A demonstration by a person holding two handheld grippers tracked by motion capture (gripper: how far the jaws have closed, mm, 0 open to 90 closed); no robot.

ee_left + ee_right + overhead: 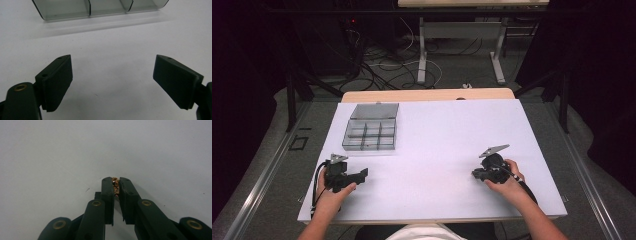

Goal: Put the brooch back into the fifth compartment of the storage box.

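The right hand-held gripper (476,173), near the worktop's (437,130) right edge, pinched a gold piece (115,185), probably destined for the box (371,134) at the far-left corner, while the left hand-held gripper (360,174) waited wide apart.

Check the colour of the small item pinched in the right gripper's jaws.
Shiny gold-copper; the small item shows best in the right gripper view.
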